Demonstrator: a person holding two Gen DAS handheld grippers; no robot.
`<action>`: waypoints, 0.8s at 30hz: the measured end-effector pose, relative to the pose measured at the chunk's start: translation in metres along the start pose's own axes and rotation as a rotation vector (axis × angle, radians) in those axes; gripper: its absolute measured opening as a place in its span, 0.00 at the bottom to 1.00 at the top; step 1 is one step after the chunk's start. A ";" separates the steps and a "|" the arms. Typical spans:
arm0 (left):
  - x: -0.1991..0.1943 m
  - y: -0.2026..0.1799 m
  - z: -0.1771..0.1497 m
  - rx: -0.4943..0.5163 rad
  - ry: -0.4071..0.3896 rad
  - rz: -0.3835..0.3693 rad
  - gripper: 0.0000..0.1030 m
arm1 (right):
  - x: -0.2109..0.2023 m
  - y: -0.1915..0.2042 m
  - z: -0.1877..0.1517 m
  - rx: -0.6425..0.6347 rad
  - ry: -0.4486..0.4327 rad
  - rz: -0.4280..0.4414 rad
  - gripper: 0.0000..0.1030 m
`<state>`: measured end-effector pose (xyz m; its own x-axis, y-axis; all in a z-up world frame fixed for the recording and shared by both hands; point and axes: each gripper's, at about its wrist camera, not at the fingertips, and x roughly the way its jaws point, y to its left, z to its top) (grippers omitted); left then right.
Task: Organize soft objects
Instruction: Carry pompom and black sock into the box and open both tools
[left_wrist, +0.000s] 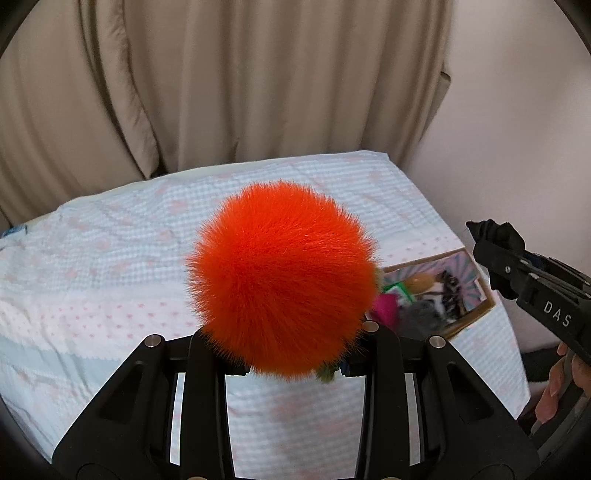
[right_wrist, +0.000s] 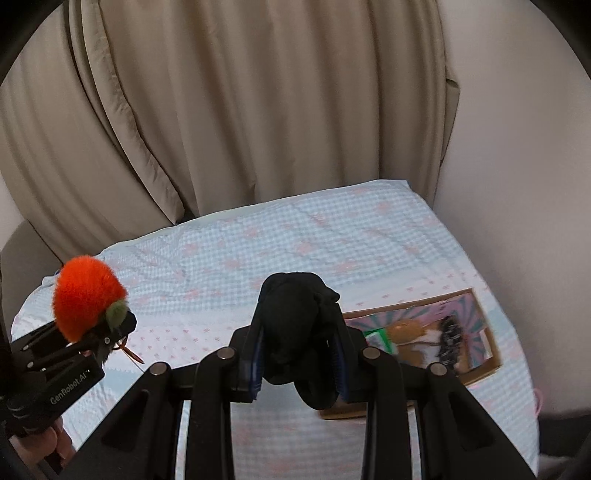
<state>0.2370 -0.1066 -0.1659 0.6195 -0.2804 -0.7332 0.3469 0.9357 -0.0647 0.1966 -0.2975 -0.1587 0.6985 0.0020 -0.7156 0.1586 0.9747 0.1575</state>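
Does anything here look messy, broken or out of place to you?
Nothing looks damaged or spilled. The left gripper holds an orange pompom, the right gripper a black cloth bundle, both above the bed. The cardboard box lies slightly askew, its contents jumbled.

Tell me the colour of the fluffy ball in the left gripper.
Bright orange pom-pom, best seen in the left wrist view.
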 end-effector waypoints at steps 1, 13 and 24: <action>-0.001 -0.012 0.001 -0.009 0.002 0.002 0.28 | -0.003 -0.012 0.001 -0.006 0.007 0.010 0.27; 0.065 -0.158 -0.006 -0.058 0.084 -0.012 0.28 | 0.016 -0.152 0.003 -0.064 0.104 0.078 0.27; 0.179 -0.231 -0.016 -0.036 0.288 -0.032 0.28 | 0.098 -0.236 -0.004 -0.038 0.250 0.139 0.27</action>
<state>0.2568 -0.3693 -0.2928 0.3809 -0.2424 -0.8923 0.3351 0.9356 -0.1111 0.2241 -0.5268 -0.2688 0.5172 0.1870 -0.8352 0.0433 0.9689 0.2438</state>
